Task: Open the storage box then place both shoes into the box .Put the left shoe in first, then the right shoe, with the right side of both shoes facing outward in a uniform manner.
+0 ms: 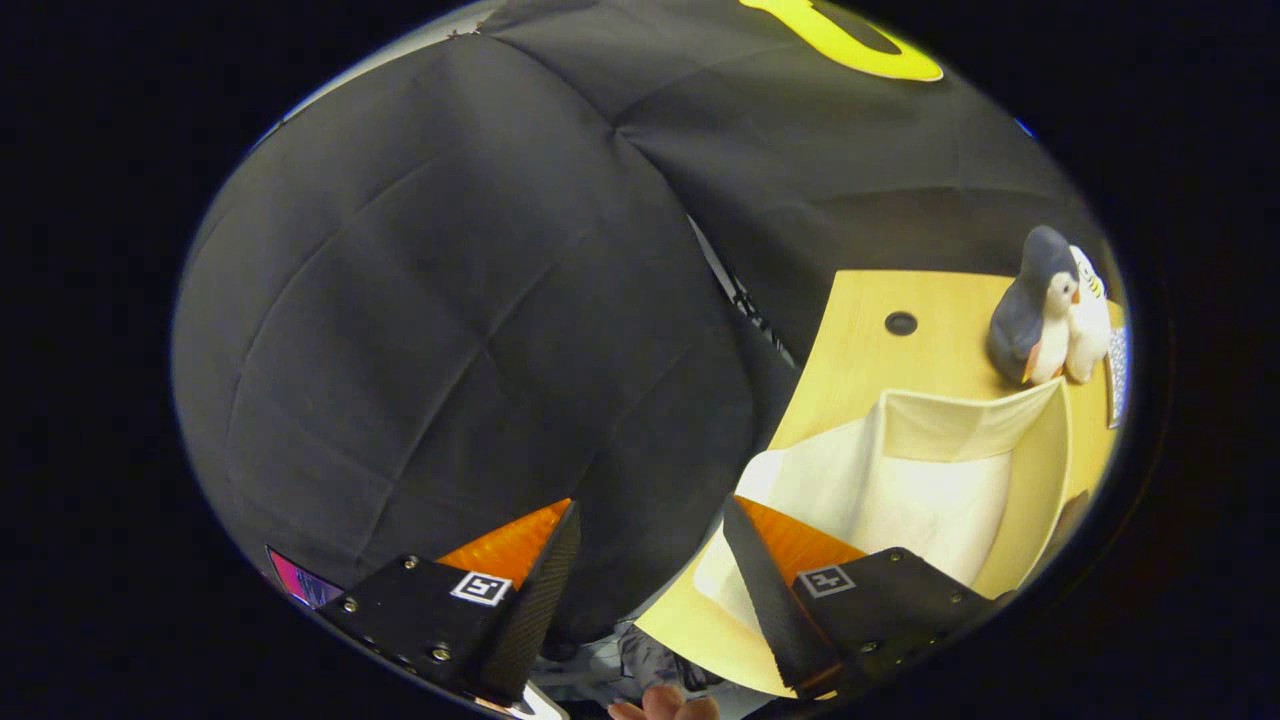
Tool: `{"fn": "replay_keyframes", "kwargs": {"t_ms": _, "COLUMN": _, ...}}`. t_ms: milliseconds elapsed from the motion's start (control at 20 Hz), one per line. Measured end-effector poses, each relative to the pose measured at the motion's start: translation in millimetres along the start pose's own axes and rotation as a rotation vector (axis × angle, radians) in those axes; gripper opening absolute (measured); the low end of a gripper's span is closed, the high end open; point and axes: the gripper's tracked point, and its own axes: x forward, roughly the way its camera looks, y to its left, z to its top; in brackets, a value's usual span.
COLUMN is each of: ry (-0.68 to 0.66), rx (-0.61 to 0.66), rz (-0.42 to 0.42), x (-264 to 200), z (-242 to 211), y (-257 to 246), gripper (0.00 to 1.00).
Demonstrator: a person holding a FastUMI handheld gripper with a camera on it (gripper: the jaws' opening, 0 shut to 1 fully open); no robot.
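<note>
Two fingers of the gripper (650,570) stood apart, empty, near the storage box (930,480) (soft fabric, likely floppy); its open rim looked the best hold.

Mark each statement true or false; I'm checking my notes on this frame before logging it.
1. The gripper has its fingers spread apart with nothing between them. True.
2. The storage box stands open with a pale lining. True.
3. A shoe lies inside the box. False: the visible interior holds nothing.
4. The plush penguin sits inside the box. False: it stands on the table beyond the box.
5. The table has a dark round hole near the penguin. True.
</note>
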Motion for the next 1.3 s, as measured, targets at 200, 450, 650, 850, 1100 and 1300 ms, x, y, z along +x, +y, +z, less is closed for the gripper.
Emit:
{"fn": "replay_keyframes", "kwargs": {"t_ms": 200, "ry": -0.063, "rx": -0.012, "rz": -0.021, "x": -59, "z": 11, "y": -24, "gripper": 0.94}}
{"fn": "replay_keyframes", "kwargs": {"t_ms": 450, "ry": -0.125, "rx": -0.021, "rz": -0.098, "x": -121, "z": 22, "y": -90, "gripper": 0.94}}
{"fn": "replay_keyframes", "kwargs": {"t_ms": 650, "ry": -0.154, "rx": -0.014, "rz": -0.166, "x": -171, "z": 19, "y": -136, "gripper": 0.94}}
{"fn": "replay_keyframes", "kwargs": {"t_ms": 850, "ry": -0.158, "rx": 0.054, "rz": -0.211, "x": -207, "z": 7, "y": -180, "gripper": 0.94}}
{"fn": "replay_keyframes", "kwargs": {"t_ms": 1100, "ry": -0.207, "rx": 0.080, "rz": -0.284, "x": -235, "z": 6, "y": -234, "gripper": 0.94}}
{"fn": "replay_keyframes", "kwargs": {"t_ms": 1300, "ry": -0.174, "rx": 0.094, "rz": -0.372, "x": -257, "z": -15, "y": -284, "gripper": 0.95}}
